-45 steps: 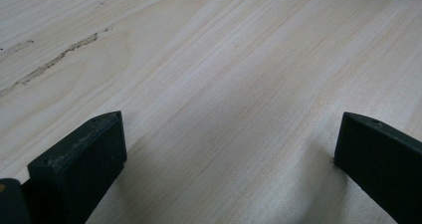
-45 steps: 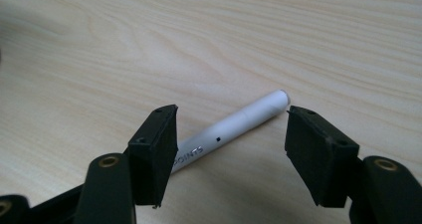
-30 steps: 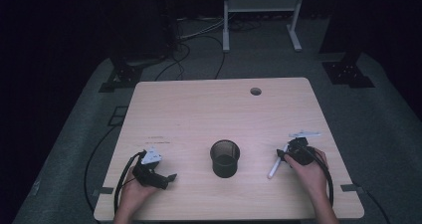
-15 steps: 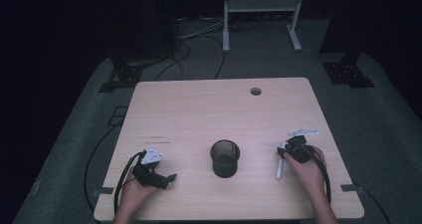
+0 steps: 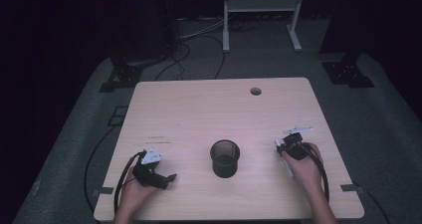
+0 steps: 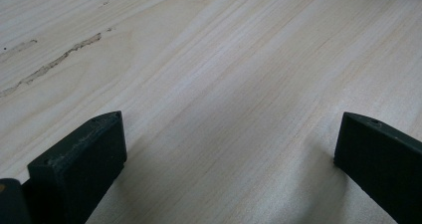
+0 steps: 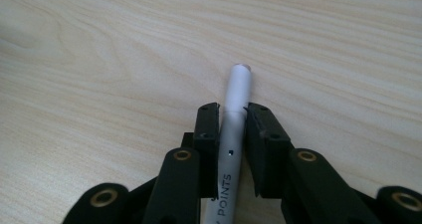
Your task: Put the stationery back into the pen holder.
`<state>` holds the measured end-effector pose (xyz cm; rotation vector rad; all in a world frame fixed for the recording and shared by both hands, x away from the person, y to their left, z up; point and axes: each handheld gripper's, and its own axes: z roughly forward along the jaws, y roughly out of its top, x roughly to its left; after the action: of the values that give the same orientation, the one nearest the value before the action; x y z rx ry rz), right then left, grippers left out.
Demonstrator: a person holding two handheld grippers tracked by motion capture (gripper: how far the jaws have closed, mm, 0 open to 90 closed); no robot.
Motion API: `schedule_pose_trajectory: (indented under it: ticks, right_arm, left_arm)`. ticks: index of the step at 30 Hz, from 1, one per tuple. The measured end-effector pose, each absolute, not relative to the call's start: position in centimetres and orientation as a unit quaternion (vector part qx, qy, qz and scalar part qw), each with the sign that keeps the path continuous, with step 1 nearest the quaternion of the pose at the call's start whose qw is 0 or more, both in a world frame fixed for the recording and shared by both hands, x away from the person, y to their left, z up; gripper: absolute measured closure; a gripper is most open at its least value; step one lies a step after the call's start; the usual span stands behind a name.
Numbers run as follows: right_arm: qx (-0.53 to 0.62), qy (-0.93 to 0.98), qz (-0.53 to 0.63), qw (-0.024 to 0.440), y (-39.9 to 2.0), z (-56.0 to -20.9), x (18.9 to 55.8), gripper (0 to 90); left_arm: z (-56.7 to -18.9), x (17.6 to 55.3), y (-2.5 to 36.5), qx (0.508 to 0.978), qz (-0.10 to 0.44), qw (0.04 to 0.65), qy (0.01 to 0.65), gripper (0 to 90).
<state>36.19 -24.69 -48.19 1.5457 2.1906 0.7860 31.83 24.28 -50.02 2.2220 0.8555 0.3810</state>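
The white pen [image 5: 285, 159] lies at four o'clock on the bench [image 5: 199, 109], clamped in the right hand-held gripper [image 5: 282, 148]; its jaws have just been closing. A black mesh cup [image 5: 225, 158] stands at six o'clock, the left hand-held gripper [image 5: 166, 179] at eight.

Left gripper view: jaws wide apart over bare wood.

Right gripper view: both pads press the pen [image 7: 234, 119], its tip pointing to twelve o'clock.

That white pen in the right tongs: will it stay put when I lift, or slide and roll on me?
The white pen looks stiff and light, so it should lift easily. Its smooth round barrel may slip or swivel between the right tongs, which have just been closing and now pinch it. Dropped on the table, it would probably roll.
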Motion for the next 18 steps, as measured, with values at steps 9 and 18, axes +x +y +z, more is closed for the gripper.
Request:
schedule_pose_trajectory:
  ticks: [9, 18]
  right_arm:
    - [0.539, 0.776, 0.281, 0.170, -24.80, -48.21, 36.26, 78.1]
    - [0.536, 0.777, 0.294, 0.153, -25.23, -48.23, 36.39, 78.3]
  left_arm:
    - [-50.02, 31.84, 24.28, 0.861, 0.148, 0.357, 0.331, 0.0]
    - [-50.02, 31.84, 24.28, 0.861, 0.148, 0.357, 0.331, 0.0]
